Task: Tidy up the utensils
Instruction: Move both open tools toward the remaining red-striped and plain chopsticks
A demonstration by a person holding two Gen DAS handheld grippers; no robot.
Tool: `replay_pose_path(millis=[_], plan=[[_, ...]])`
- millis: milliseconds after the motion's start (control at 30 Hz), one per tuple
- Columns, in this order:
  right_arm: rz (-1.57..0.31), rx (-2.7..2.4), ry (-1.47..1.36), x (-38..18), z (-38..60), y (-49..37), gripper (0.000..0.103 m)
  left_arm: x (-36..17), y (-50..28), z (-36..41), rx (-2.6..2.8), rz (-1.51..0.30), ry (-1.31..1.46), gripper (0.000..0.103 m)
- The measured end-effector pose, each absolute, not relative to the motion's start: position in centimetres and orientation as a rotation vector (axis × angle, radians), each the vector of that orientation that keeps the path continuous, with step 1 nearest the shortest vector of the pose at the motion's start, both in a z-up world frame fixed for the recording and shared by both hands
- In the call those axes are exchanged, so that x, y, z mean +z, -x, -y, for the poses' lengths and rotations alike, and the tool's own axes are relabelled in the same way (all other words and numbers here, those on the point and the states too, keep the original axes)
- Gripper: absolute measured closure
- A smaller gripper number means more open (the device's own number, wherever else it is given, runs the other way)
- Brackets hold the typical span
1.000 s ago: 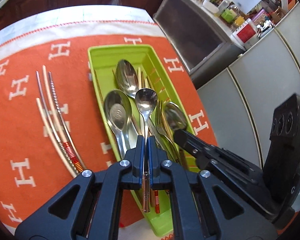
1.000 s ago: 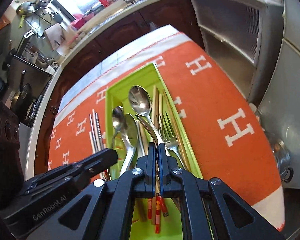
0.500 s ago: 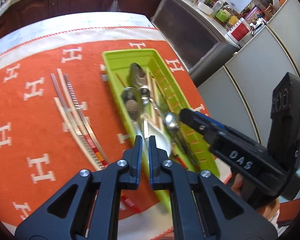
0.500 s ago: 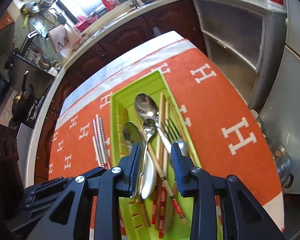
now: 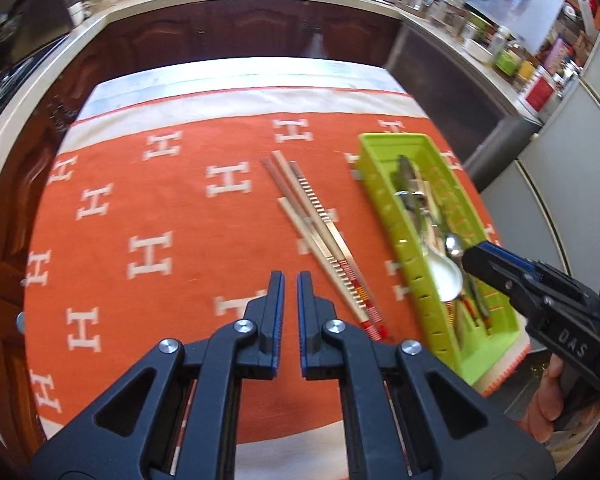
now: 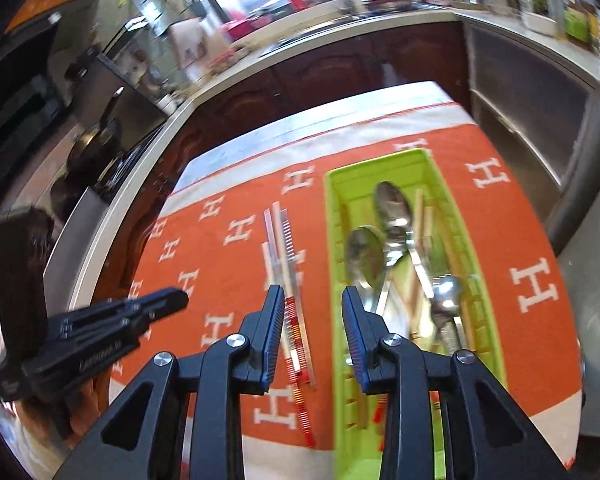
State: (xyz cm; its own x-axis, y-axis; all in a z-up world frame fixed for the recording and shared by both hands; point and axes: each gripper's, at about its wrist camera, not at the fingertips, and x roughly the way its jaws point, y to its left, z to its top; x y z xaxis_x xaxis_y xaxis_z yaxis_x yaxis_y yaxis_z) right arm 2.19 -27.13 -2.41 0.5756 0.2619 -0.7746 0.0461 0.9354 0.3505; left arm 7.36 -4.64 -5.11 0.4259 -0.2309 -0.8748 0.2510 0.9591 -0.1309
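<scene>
Left wrist view: the left gripper (image 5: 290,280) hangs over the orange cloth (image 5: 140,200), jaws a narrow gap apart, holding nothing. The chopsticks (image 5: 320,236) lie on the cloth beside the green tray (image 5: 384,184). Right wrist view: the right gripper (image 6: 312,300) is spread wide and empty, above the tray's near left wall. Spoons (image 6: 392,208) and other cutlery already lie in the tray; judged remaining: the chopsticks outside it.

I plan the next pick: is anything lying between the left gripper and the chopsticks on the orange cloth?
Nothing visible does. The left gripper hovers over bare orange cloth, empty, jaws slightly apart. The chopsticks lie just to its right, beside the green tray.
</scene>
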Motion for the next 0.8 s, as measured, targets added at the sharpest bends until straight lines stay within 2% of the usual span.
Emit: replay_pose_path(millis=[367,800], plan=[[-1.081,0.234,-0.229,-6.5,20.2,-3.1,0.082,-8.7,-6.2,2.0,-0.259,-1.148,-0.002,0.101],[-1.188,0.211,-0.156,-12.0,18.3,-6.4,0.084,-11.0,-7.0,1.0,-0.263,-1.186,0.022,0.101]])
